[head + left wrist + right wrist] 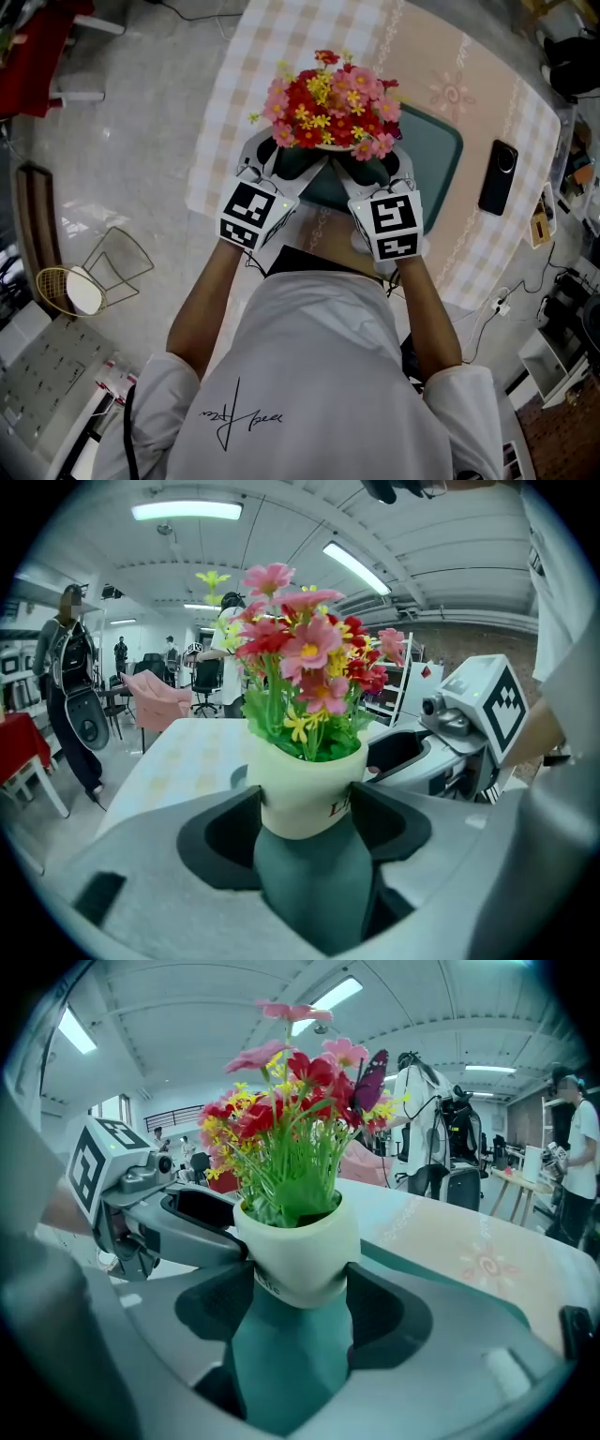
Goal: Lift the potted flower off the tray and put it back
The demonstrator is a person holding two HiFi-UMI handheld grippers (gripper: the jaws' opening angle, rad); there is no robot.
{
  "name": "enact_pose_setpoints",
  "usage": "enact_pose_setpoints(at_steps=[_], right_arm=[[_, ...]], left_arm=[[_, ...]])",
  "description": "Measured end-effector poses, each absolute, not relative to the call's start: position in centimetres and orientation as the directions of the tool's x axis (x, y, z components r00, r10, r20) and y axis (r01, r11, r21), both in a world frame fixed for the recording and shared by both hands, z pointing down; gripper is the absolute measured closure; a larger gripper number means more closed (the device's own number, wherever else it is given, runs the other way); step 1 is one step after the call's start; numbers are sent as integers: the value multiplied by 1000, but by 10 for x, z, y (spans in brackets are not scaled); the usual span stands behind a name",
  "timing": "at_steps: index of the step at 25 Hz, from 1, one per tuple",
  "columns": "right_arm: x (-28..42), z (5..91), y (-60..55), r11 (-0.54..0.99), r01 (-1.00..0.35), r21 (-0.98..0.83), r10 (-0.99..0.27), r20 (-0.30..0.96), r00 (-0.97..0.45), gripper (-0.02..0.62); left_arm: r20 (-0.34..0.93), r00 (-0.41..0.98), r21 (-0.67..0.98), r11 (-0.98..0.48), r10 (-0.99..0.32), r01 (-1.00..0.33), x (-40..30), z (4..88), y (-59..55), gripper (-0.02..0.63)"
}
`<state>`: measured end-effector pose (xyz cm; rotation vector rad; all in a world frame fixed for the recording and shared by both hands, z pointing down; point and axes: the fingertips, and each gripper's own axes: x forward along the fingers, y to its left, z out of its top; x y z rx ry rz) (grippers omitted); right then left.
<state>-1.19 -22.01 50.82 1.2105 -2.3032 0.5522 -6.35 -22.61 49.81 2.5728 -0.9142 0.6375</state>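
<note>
One left gripper (286, 161) at 7 o'clock of the flowers, jaws clamped on the sides of one cream round pot of red, pink and yellow flowers (305, 785). Pot upright, over one dark teal rectangular tray (436, 150) on the pink checked-cloth tabletop (412, 66); whether it touches the tray can't be told. One right gripper (375, 167) at 5 o'clock, jaws clamped on the same pot. One black phone (498, 176) at 3 o'clock of the tray, apart from it.

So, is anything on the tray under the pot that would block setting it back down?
Nothing visible. The tray beneath the pot shows bare teal in both gripper views; the phone lies on the table, off the tray.
</note>
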Motion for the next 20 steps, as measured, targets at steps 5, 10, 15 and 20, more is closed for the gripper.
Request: enact_pose_setpoints(at_steps=[5, 10, 15, 20], right_arm=[[-15, 503, -213, 524, -843, -123, -655, 574, -491, 282], [-19, 497, -203, 527, -842, -117, -657, 573, -491, 282], [-24, 491, -194, 530, -840, -116, -658, 569, -493, 282], [-26, 486, -187, 534, -839, -101, -662, 568, -490, 281]], left_arm=[[509, 697, 160, -741, -505, -653, -67, 492, -220, 310], [502, 697, 153, -741, -512, -654, -70, 485, -210, 308], [501, 697, 154, -740, -513, -655, -75, 482, -199, 308], [498, 696, 147, -740, -517, -656, -77, 476, -192, 310]])
